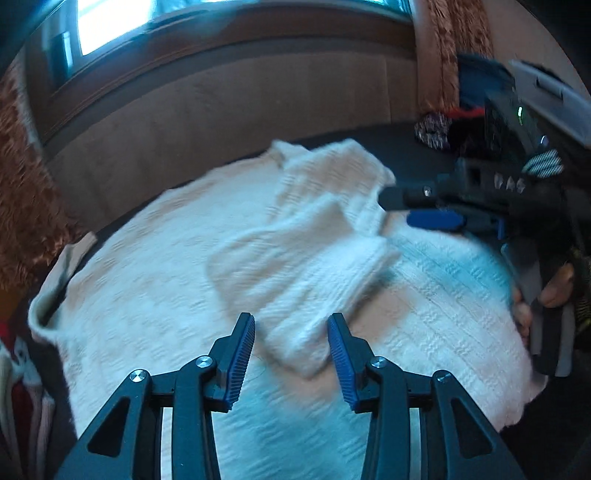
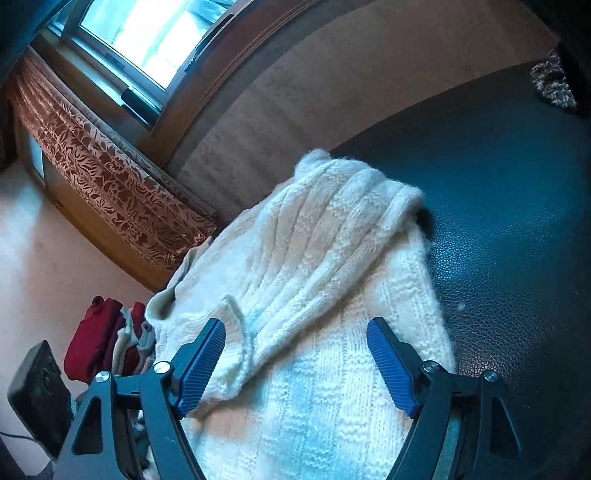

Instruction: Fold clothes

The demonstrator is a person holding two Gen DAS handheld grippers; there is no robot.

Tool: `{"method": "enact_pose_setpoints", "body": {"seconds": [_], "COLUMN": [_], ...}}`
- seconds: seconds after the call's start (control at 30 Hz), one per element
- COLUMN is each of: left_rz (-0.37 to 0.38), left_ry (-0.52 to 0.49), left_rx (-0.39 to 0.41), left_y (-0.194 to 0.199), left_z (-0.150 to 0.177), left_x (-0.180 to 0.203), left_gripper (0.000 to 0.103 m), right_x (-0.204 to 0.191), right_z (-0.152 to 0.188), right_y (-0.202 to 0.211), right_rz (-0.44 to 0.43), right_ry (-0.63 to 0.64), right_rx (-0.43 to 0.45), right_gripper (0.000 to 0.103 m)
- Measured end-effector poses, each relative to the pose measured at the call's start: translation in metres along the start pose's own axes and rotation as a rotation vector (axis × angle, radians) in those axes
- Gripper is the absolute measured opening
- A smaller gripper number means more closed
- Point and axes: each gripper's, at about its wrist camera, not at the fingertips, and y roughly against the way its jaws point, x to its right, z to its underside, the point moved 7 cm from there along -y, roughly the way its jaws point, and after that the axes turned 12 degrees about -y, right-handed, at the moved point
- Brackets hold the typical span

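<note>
- A white knitted sweater (image 1: pixel 155 251) lies spread on a dark leather-like surface (image 2: pixel 509 229); whether that is a desk or a seat cannot be told.
- One sleeve (image 2: pixel 295 266) is folded across the body of the sweater, its cuff near the lower left of the right wrist view.
- The left hand-held gripper (image 1: pixel 291 354) hovers over the sweater with its jaws apart and nothing between them; the sleeve cuff (image 1: pixel 295 343) lies below the gap, and contact cannot be made out.
- The right hand-held gripper (image 2: pixel 295 365) is spread wide over the sweater, holding nothing.
- In the left wrist view the right hand-held gripper shows from the side, blurred, at the sweater's far edge.
- The left wrist view is smeared, so the knit pattern is hard to read there.
- Red and pale clothes (image 2: pixel 103 343) lie piled at the left, partly hidden by the gripper frame.
- A patterned curtain (image 2: pixel 110 192) hangs beneath the window (image 2: pixel 155 33), which is cut off at the top.
</note>
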Motion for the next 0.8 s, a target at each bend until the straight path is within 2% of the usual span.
{"method": "enact_pose_setpoints", "body": {"seconds": [0.27,0.4,0.53,0.6,0.7,0.73,0.77,0.8], "left_rz": [0.049,0.067,0.047,0.011,-0.001,0.006,0.025,0.059], "left_ry": [-0.048,-0.059,-0.094,-0.109,-0.081,-0.049,0.014,0.103], "left_rx": [0.013,0.000,-0.034,-0.055,-0.063,-0.058,-0.046,-0.025], "left_y": [0.003,0.005,-0.003,-0.009,-0.015,-0.016,-0.014,-0.011], "left_z": [-0.015,-0.011,-0.010,-0.009,-0.009,-0.009,-0.010,-0.012], "left_x": [0.018,0.029,0.036,0.036,0.031,0.027,0.019,0.008], "left_gripper": [0.042,0.042,0.042,0.042,0.042,0.037,0.020,0.014], "right_x": [-0.004,-0.007,-0.007,-0.008,-0.009,-0.009,-0.009,-0.009], "right_z": [0.003,0.004,0.005,0.005,0.005,0.005,0.005,0.005], "right_y": [-0.002,-0.003,-0.003,-0.003,-0.004,-0.004,-0.004,-0.004], "right_rz": [0.007,0.002,-0.003,-0.007,-0.011,-0.013,-0.016,-0.017], "right_ry": [0.037,0.043,0.046,0.048,0.051,0.052,0.052,0.052], "right_rx": [-0.010,-0.009,-0.009,-0.010,-0.012,-0.012,-0.013,-0.013], "right_gripper": [0.086,0.088,0.090,0.090,0.091,0.092,0.092,0.092]}}
